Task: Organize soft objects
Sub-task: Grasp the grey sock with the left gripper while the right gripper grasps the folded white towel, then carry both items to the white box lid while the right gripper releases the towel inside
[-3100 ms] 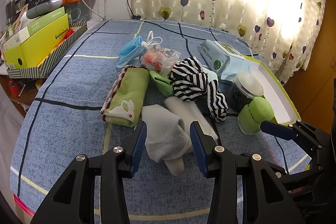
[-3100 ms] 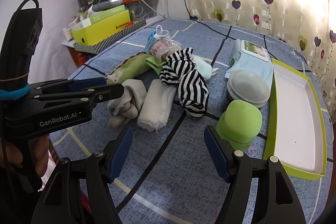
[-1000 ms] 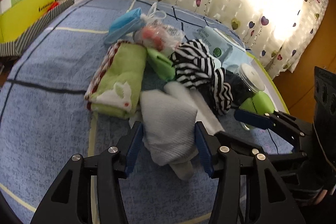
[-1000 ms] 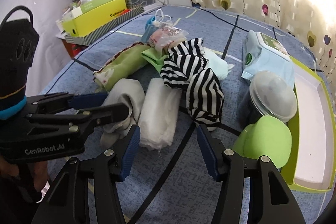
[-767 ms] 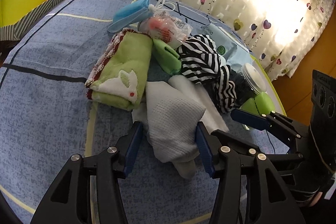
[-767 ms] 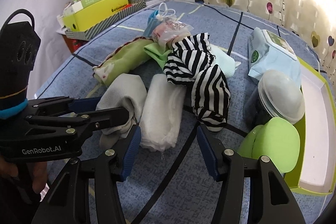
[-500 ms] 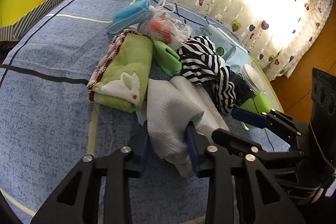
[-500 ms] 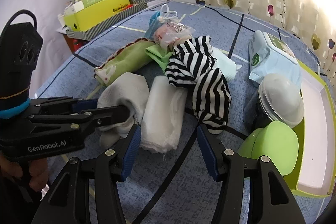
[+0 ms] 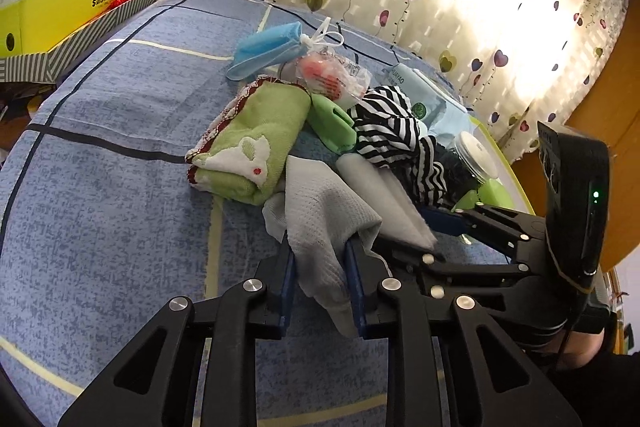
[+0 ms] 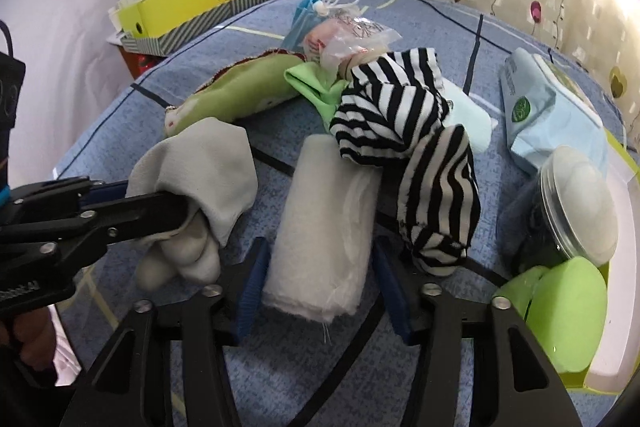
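While closing, pinches the grey cloth (image 9: 328, 211) between blue pads: left gripper (image 9: 320, 267), low centre of the left wrist view, pads pressing the fabric from both sides, loose end drooping below the fingertips. Seen again at lower left of the right wrist view, left gripper (image 10: 176, 211) with the grey cloth (image 10: 204, 167) bunched over its tips. Straddles the near end of the white rolled cloth (image 10: 324, 227) in the lower centre of the right wrist view: right gripper (image 10: 316, 275), also closing, roll between the fingers; left pad about at the roll's side, a narrow gap showing at the right pad, so not yet clamped. Just right of the roll, touching its upper end, a black-and-white striped garment (image 10: 408, 131). Above left, a green rabbit towel (image 9: 252, 143) lying beside the grey cloth, and a small green cloth (image 10: 316, 83) against the stripes. Further up, a clear bag (image 10: 352, 35) and a blue face mask (image 9: 268, 47). At right, a wipes pack (image 10: 536, 103), a lidded jar (image 10: 576, 203), a green round object (image 10: 560, 311), and a yellow-green tray (image 10: 616, 355) at the frame edge. Underneath all, a blue bedspread (image 9: 100, 207). Upper left, a yellow box (image 10: 192, 3).
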`<state>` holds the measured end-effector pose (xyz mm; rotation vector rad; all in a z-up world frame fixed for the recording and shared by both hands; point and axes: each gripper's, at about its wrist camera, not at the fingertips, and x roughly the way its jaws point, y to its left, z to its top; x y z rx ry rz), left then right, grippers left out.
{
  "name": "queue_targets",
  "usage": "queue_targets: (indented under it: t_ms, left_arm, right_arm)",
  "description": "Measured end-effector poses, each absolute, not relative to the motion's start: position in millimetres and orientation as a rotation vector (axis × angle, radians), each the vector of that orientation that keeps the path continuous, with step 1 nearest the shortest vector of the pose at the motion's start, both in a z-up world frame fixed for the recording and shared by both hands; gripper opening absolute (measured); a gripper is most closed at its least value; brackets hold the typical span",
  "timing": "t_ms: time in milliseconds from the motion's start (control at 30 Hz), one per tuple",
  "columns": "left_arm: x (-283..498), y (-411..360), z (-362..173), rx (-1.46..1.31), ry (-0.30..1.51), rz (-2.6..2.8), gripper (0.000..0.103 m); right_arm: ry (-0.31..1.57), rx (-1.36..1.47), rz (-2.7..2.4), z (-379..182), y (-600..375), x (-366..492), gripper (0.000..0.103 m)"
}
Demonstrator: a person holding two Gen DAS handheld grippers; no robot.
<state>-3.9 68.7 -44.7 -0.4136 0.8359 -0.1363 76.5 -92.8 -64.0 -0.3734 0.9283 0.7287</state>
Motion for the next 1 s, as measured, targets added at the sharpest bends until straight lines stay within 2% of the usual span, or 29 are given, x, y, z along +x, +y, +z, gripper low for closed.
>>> queue_targets:
  t_ms: [67,167,633,1000]
  left_arm:
    - [-3,67,-44,-0.413,0.835,-0.141,0.024]
    - [-4,63,-41,-0.406,0.827,-0.147,0.024]
    - [-18,36,-8,-0.348,0.754,-0.157,0.024]
    - [0,8,16,-0.290,0.713,-0.191,0.024]
  right_arm:
    - [0.920,-0.375,0.737,-62,-93,76,0.027]
    - [0.903,-0.367,0.744,-58,-97,72,0.022]
    - [0.786,-0.294,0.798,-24,-132,41,0.022]
    - [0.702,-0.221,0.742,0,-171,42,0.022]
